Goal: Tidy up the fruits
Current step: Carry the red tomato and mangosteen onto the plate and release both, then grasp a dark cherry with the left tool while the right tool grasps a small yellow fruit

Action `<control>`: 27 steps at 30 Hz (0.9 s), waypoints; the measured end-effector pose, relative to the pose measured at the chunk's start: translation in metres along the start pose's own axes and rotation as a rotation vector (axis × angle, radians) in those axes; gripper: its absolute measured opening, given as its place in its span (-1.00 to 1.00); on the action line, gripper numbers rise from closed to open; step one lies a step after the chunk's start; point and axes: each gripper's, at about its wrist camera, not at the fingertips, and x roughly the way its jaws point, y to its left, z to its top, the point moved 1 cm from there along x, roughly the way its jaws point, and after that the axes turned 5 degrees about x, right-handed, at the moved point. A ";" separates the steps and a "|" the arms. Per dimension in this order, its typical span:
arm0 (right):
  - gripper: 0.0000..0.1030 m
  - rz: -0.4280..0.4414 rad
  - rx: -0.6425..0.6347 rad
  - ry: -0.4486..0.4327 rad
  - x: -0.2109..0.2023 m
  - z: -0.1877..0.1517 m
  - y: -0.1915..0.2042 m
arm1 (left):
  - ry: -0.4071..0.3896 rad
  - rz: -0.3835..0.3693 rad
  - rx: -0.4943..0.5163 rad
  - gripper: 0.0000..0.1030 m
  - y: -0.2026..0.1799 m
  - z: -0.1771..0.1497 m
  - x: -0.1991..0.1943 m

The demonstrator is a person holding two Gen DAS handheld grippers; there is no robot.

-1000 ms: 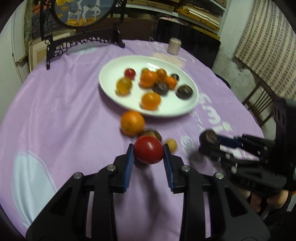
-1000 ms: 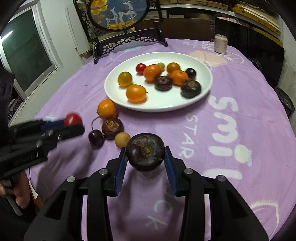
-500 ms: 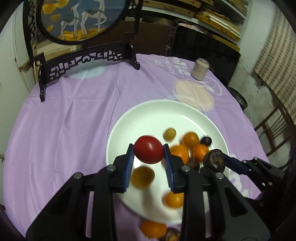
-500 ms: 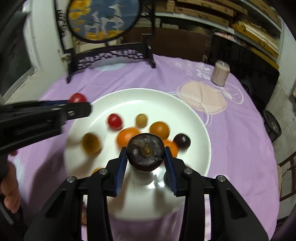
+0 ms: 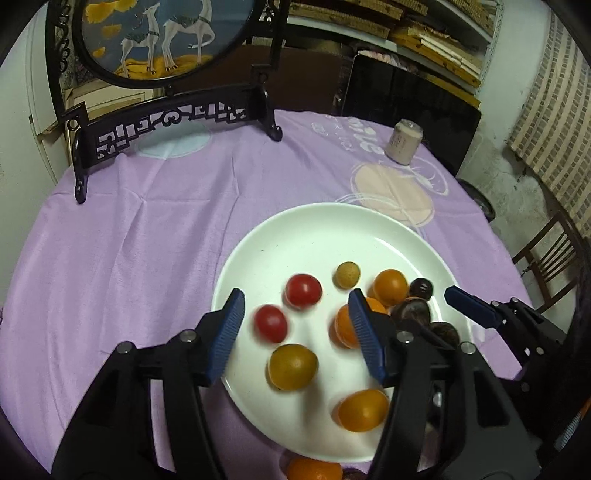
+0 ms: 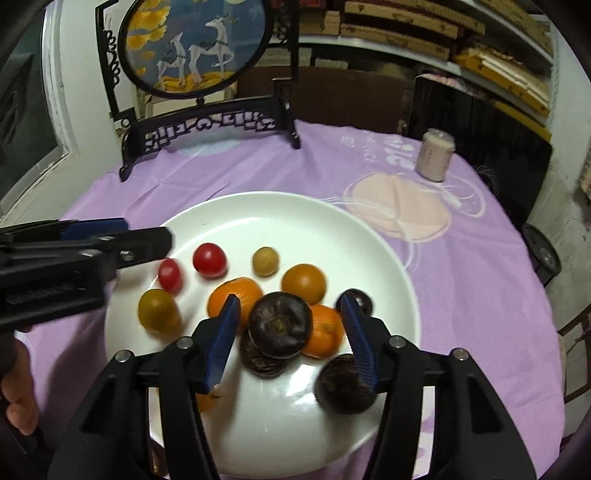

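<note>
my left tongs (image 5: 295, 332): spread wide, gripping nothing
my right tongs (image 6: 290, 338): spread wide, gripping nothing
red tomato (image 5: 270, 324): blurred, center frame, over plate (image 5: 314, 229)

shelves (image 6: 424, 33) behind | wooden chair (image 5: 546, 258) right | window (image 6: 22, 122) left

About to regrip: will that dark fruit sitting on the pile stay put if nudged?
Probably not. The dark fruit is round, perched on other fruit between the open right gripper, so it could roll off. Its skin looks smooth, perhaps slippery.
</note>
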 end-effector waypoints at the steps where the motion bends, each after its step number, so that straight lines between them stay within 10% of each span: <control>1: 0.11 -0.011 0.010 -0.007 -0.001 -0.001 -0.004 | -0.005 -0.003 -0.004 0.16 0.001 0.000 -0.003; 16: 0.32 0.098 0.082 0.099 -0.090 -0.110 -0.010 | -0.044 -0.053 -0.040 0.41 0.006 -0.122 -0.097; 27: 0.33 0.170 -0.007 0.150 -0.091 -0.124 0.037 | -0.005 -0.047 -0.028 0.59 0.013 -0.165 -0.113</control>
